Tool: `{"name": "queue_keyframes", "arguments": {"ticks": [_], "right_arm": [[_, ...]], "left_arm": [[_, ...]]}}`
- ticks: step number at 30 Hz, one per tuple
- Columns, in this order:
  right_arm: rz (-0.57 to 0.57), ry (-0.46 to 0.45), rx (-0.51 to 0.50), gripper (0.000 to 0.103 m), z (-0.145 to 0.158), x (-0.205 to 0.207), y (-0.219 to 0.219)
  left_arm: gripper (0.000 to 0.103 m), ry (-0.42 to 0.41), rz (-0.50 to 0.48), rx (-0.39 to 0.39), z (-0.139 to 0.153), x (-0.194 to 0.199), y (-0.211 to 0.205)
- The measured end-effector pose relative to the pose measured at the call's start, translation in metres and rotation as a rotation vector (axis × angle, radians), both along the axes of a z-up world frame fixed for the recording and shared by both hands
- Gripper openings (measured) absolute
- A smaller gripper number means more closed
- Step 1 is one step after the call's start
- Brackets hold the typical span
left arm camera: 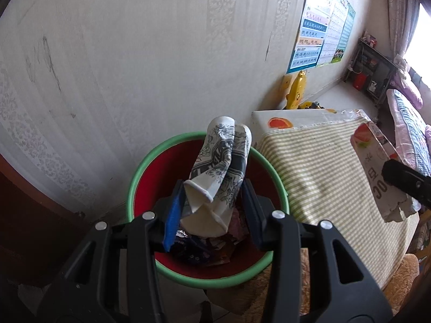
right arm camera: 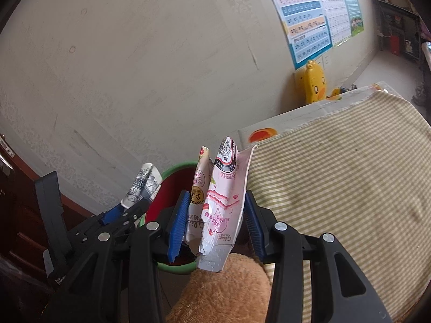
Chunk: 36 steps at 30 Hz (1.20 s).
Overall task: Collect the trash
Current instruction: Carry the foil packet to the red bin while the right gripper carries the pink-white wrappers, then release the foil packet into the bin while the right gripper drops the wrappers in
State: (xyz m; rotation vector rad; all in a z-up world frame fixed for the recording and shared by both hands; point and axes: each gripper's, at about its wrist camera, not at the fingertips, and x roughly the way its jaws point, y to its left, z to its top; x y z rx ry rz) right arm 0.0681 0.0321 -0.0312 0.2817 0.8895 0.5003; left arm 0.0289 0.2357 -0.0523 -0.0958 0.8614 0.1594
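Observation:
My left gripper (left arm camera: 212, 202) is shut on a crushed white paper cup with grey print (left arm camera: 218, 167) and holds it right above the red bin with a green rim (left arm camera: 134, 183). The bin holds several wrappers (left arm camera: 204, 250). My right gripper (right arm camera: 215, 215) is shut on a torn pink and white carton (right arm camera: 221, 202) beside the table's edge, to the right of the bin (right arm camera: 172, 172). The cup (right arm camera: 142, 185) and left gripper (right arm camera: 118, 215) show at the left of the right wrist view. The carton (left arm camera: 377, 167) shows at the right of the left wrist view.
A table with a green-striped cloth (left arm camera: 323, 177) stands right of the bin. A wallpapered wall (left arm camera: 134, 67) is behind it, with posters (left arm camera: 317, 35) and a yellow duck toy (left arm camera: 296, 88). A brown plush cushion (right arm camera: 223, 290) lies below my right gripper. A dark wooden door (right arm camera: 16, 215) is at left.

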Motion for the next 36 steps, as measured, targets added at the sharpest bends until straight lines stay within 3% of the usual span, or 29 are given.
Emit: {"name": "queue_keyframes", "arguments": {"ticks": [14,31,32,33,34,35,36], "right_arm": [[0.096,0.033,-0.016,0.04,-0.017,0.023,0.053],[0.151,0.083,-0.067,0.042,-0.044,0.041,0.084],[0.154,0.083,-0.069,0.044,-0.045,0.043,0.086],[0.156,0.082,-0.07,0.047,-0.046,0.044,0.086],[0.166,0.084,-0.073,0.053,-0.047,0.046,0.088],[0.168,0.086,-0.076,0.064,-0.047,0.047,0.088],[0.159,0.079,-0.078,0.068,-0.046,0.047,0.086]], "left_arm": [[0.041,0.05,0.075,-0.009,-0.024,0.006,0.028],[0.041,0.111,0.115,-0.047,-0.052,0.02,0.053],[0.043,0.112,0.119,-0.049,-0.053,0.02,0.054],[0.051,0.115,0.13,-0.05,-0.054,0.021,0.056],[0.062,0.121,0.142,-0.047,-0.055,0.022,0.058],[0.084,0.123,0.161,-0.04,-0.056,0.022,0.06],[0.086,0.109,0.184,-0.036,-0.054,0.02,0.062]]}}
